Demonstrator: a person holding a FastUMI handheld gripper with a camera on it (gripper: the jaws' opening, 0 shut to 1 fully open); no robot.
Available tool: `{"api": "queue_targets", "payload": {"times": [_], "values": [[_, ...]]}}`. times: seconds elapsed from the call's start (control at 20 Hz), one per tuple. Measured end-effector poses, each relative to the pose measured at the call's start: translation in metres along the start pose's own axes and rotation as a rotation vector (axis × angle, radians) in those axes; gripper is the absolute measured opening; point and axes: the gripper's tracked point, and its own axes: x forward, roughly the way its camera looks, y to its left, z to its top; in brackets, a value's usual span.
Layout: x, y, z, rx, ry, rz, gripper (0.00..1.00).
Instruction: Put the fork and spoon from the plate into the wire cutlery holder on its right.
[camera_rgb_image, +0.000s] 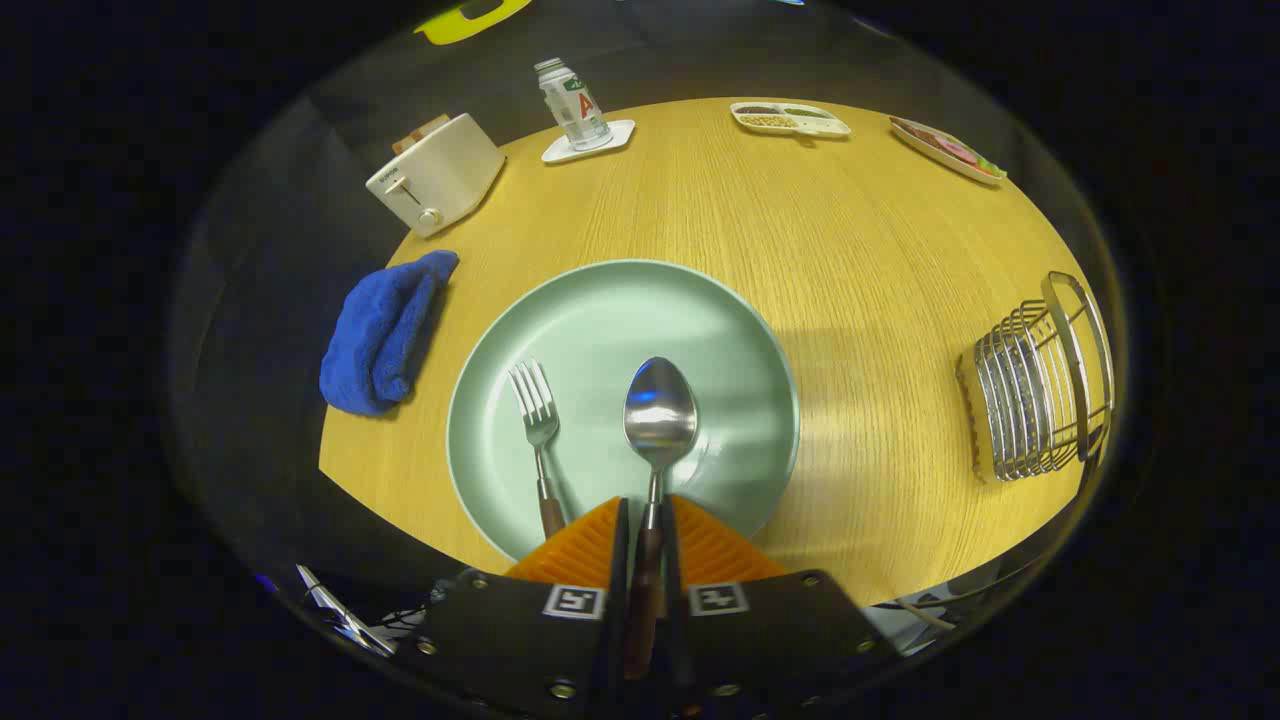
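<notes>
Non-task items on the wooden surface (850, 230)

Blue cloth (385, 333), folded, at 9 o'clock. White toaster (437, 172) at 10 o'clock. Clear bottle (573, 103) upright on white coaster (590, 142) at 11 o'clock. Divided snack tray (790, 119) at 1 o'clock; patterned dish (946, 149) just beyond, at 2 o'clock.

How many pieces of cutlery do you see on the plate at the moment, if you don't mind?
2. The spoon lies on the green plate, its handle between the gripper fingers, which are closed on it. The fork lies just left of it, untouched. None seems hidden.
</notes>
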Motion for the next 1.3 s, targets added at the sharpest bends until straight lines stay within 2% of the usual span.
{"api": "queue_targets", "payload": {"times": [0.15,0.2,0.3,0.6,0.85,1.05,1.3], "values": [[-0.004,0.003,-0.005,0.018,0.036,0.013,0.09],[-0.004,0.004,-0.007,0.024,0.044,0.023,0.02],[-0.01,0.004,-0.009,0.029,0.049,0.03,0.02],[-0.035,0.008,0.012,0.018,-0.052,0.078,0.02],[-0.067,-0.018,0.035,0.001,-0.182,0.02,0.02],[-0.094,-0.053,0.044,0.082,-0.249,-0.035,0.02],[-0.129,-0.118,0.048,0.205,-0.324,-0.16,0.02]]}}
